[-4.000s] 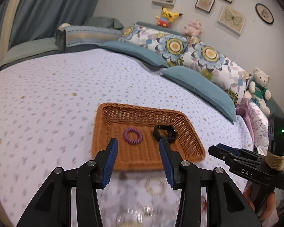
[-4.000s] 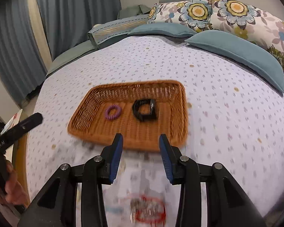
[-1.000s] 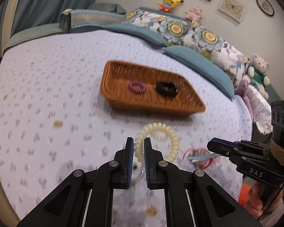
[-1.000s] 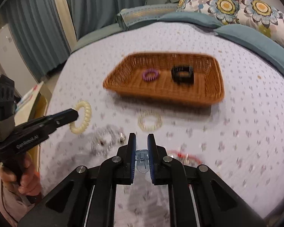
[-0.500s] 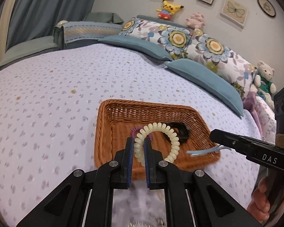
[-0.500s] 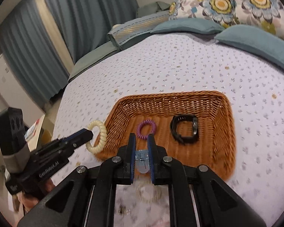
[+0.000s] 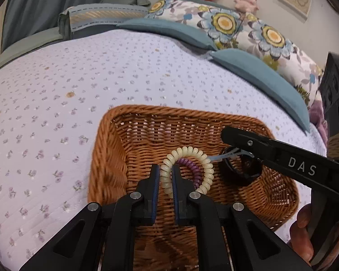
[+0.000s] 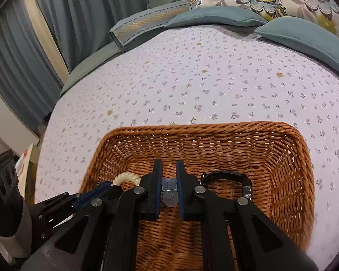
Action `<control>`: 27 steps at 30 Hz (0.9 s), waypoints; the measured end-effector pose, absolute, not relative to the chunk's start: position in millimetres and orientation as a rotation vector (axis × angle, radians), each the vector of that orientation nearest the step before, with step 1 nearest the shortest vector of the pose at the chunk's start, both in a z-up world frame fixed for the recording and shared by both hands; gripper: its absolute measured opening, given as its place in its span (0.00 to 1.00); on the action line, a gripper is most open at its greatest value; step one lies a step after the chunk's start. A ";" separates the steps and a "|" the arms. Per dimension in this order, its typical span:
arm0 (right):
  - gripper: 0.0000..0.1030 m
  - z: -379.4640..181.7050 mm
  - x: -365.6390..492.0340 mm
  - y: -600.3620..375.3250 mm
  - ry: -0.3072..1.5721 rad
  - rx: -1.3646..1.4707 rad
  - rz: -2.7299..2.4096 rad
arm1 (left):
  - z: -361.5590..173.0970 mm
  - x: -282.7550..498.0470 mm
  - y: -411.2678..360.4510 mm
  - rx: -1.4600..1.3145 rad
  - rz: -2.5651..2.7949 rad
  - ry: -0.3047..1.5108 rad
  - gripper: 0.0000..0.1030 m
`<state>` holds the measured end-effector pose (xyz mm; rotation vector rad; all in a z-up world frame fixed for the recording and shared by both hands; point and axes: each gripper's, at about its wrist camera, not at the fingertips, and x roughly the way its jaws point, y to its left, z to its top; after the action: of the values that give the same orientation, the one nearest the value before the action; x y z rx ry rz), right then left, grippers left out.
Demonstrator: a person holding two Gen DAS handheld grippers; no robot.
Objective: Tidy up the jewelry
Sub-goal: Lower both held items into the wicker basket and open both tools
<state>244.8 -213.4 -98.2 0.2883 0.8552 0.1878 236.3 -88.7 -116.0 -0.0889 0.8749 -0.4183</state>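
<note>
A brown wicker basket (image 7: 106, 155) (image 8: 289, 158) lies on the flowered bedspread. My left gripper (image 7: 165, 171) is shut on a cream spiral hair tie (image 7: 192, 152) and holds it inside the basket, over a purple spiral hair tie (image 7: 192, 166). The cream tie also shows in the right wrist view (image 8: 126, 178). My right gripper (image 8: 169, 169) is shut on a clear light-blue hair clip (image 8: 169, 192), low over the basket beside a black watch (image 8: 228, 177) (image 7: 239, 171). In the left wrist view the right gripper (image 7: 228, 135) reaches in from the right with the clip (image 7: 228, 155).
Blue pillows (image 7: 257, 72) and flowered pillows (image 7: 223, 24) lie at the far side of the bed. A folded blanket (image 8: 147, 24) sits at the far left. Blue curtains (image 8: 63, 22) hang at the left. The bed's left edge drops to the floor (image 8: 22, 155).
Both grippers have moved forward and down into the basket, still holding the cream hair tie and the clip. Four seconds ago both were open and empty.
</note>
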 end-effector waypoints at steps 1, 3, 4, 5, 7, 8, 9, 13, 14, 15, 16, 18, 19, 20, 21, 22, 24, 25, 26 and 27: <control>0.14 -101.0 245.3 -213.2 0.862 0.286 0.190 | -118.7 237.5 -91.0 -0.086 -0.417 0.883 0.10; 0.14 -105.2 245.5 -213.7 0.868 0.285 0.189 | -120.6 238.9 -93.7 -0.082 -0.408 0.887 0.10; 0.14 -107.1 245.2 -214.2 0.872 0.285 0.185 | -121.6 239.4 -94.2 -0.088 -0.407 0.891 0.10; 0.14 -108.0 244.5 -216.0 0.877 0.290 0.184 | -122.9 239.2 -95.5 -0.094 -0.408 0.898 0.10; 0.14 -110.6 242.9 -218.6 0.890 0.300 0.182 | -123.2 237.8 -97.9 -0.079 -0.405 0.898 0.10; 0.14 -110.9 240.0 -219.4 0.894 0.304 0.181 | -123.1 236.9 -99.1 -0.070 -0.403 0.899 0.10; 0.16 -112.5 240.5 -222.5 0.899 0.311 0.184 | -122.4 235.3 -99.2 -0.066 -0.402 0.900 0.11; 0.29 -111.1 229.9 -234.6 0.896 0.353 0.184 | -113.2 226.9 -93.7 -0.080 -0.424 0.890 0.19; 0.31 -109.6 225.0 -237.6 0.892 0.362 0.183 | -109.2 223.0 -90.3 -0.087 -0.428 0.882 0.29; 0.34 -107.8 221.2 -240.2 0.888 0.369 0.186 | -104.3 217.6 -86.0 -0.095 -0.429 0.871 0.40; 0.34 -104.9 215.4 -241.8 0.883 0.376 0.190 | -101.4 214.2 -83.1 -0.101 -0.429 0.862 0.43; 0.34 -97.6 203.7 -244.4 0.873 0.376 0.197 | -91.3 200.8 -71.9 -0.119 -0.438 0.836 0.44; 0.34 -92.4 194.6 -245.2 0.864 0.372 0.200 | -86.8 194.0 -66.7 -0.127 -0.440 0.826 0.44; 0.34 -87.6 188.2 -245.6 0.856 0.369 0.204 | -83.6 189.8 -62.9 -0.133 -0.441 0.819 0.44; 0.34 -82.8 182.4 -245.7 0.848 0.364 0.208 | -78.3 181.6 -56.5 -0.145 -0.442 0.805 0.44; 0.34 -75.8 172.6 -245.2 0.835 0.351 0.214 | -72.1 171.7 -48.1 -0.165 -0.438 0.789 0.44; 0.34 -64.4 155.9 -244.5 0.814 0.329 0.221 | -64.6 159.1 -36.8 -0.194 -0.437 0.769 0.44; 0.35 -59.0 147.6 -244.3 0.804 0.320 0.228 | -58.7 148.2 -28.8 -0.211 -0.437 0.753 0.44; 0.36 -54.7 140.3 -242.9 0.796 0.314 0.234 | -54.6 139.9 -23.6 -0.219 -0.433 0.742 0.44; 0.37 -50.3 130.0 -241.4 0.787 0.305 0.240 | -50.2 132.7 -19.3 -0.223 -0.431 0.733 0.44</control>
<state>130.0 -241.4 -50.3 0.3050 0.7870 0.2397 132.7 -19.3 -50.2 -0.2234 0.7332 -0.4308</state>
